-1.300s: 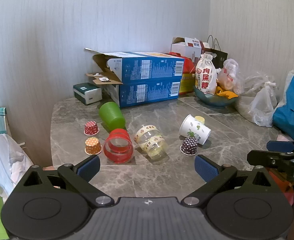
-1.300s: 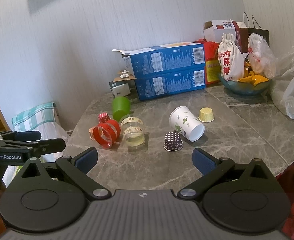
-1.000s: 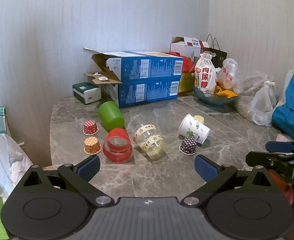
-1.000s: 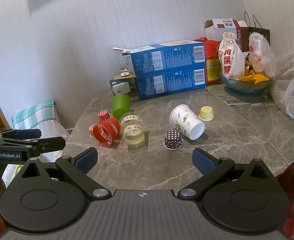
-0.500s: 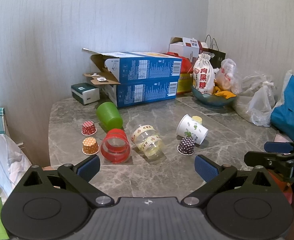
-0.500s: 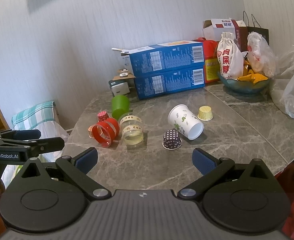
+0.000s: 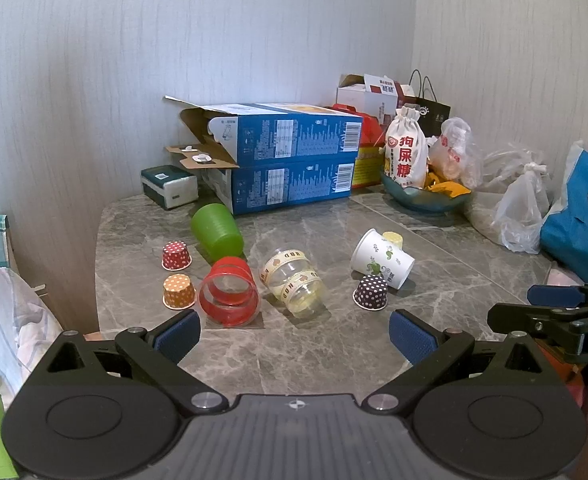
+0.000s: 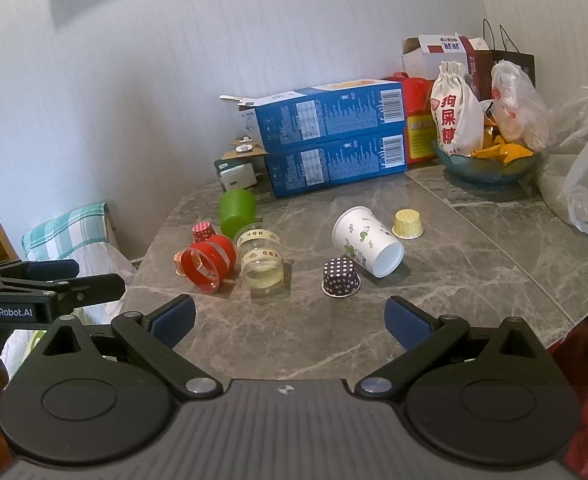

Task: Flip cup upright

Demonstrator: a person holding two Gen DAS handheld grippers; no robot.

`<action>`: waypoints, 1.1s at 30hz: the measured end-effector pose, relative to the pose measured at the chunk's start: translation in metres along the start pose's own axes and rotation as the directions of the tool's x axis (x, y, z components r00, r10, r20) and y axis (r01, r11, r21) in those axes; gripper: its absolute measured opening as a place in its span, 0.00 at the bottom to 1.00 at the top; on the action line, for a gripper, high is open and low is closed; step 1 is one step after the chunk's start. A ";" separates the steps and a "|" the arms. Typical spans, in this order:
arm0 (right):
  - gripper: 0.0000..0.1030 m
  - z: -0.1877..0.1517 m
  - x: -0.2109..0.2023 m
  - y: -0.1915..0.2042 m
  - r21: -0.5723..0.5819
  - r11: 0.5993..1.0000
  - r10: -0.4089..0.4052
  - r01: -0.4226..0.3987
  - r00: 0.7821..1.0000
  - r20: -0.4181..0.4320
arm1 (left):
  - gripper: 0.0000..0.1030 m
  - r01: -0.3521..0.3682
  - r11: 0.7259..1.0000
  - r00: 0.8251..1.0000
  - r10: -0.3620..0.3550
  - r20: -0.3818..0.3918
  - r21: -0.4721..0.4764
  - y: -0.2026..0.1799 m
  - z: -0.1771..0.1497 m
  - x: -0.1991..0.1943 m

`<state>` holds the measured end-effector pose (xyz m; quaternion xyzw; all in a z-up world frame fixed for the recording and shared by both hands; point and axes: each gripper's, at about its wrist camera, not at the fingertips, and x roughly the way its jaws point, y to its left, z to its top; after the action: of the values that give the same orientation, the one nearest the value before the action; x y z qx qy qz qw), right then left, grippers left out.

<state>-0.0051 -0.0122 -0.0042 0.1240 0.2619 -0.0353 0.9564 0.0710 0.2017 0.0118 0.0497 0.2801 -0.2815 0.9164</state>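
Note:
Several cups lie on their sides on the grey marble table [image 7: 334, 352]: a green cup [image 7: 217, 231], a red-banded clear cup [image 7: 229, 297], a clear cup with cream ribbon bands [image 7: 293, 284] and a white printed paper cup [image 7: 382, 258]. They also show in the right wrist view: green [image 8: 237, 210], red [image 8: 206, 262], clear [image 8: 260, 262], white [image 8: 368, 246]. My left gripper [image 7: 294, 336] is open and empty, short of the cups. My right gripper [image 8: 290, 322] is open and empty, near the table's front edge.
Small upturned paper cupcake liners stand among the cups: red [image 7: 176, 255], orange [image 7: 179, 291], dark dotted [image 7: 370, 292], yellow [image 8: 407, 223]. Two stacked blue boxes [image 7: 290, 160], a bowl of snacks [image 7: 426, 196] and plastic bags [image 7: 522, 208] line the back and right.
Both views have drifted slightly; the cups sit a little further left in the frames. Nothing on the table has moved and both grippers stay open.

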 end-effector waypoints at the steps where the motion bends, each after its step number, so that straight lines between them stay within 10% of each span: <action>1: 0.99 0.000 0.000 0.000 0.001 1.000 0.000 0.000 1.000 -0.001 | 0.99 0.001 1.000 1.000 -0.001 0.001 0.000 0.000 0.000 0.000; 26: 0.99 0.014 0.033 0.006 -0.014 1.000 -0.027 0.027 0.998 -0.048 | 1.00 -0.042 0.999 0.996 0.044 0.072 -0.027 0.029 -0.001 0.026; 33: 0.99 0.040 0.074 0.017 -0.043 0.998 -0.046 0.041 0.992 -0.116 | 1.00 0.069 0.997 0.998 -0.069 0.007 -0.029 0.050 -0.004 0.053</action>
<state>0.0807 -0.0065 -0.0046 0.1006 0.3210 -0.0434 0.9407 0.1327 0.2192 -0.0233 0.0258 0.2827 -0.3092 0.9076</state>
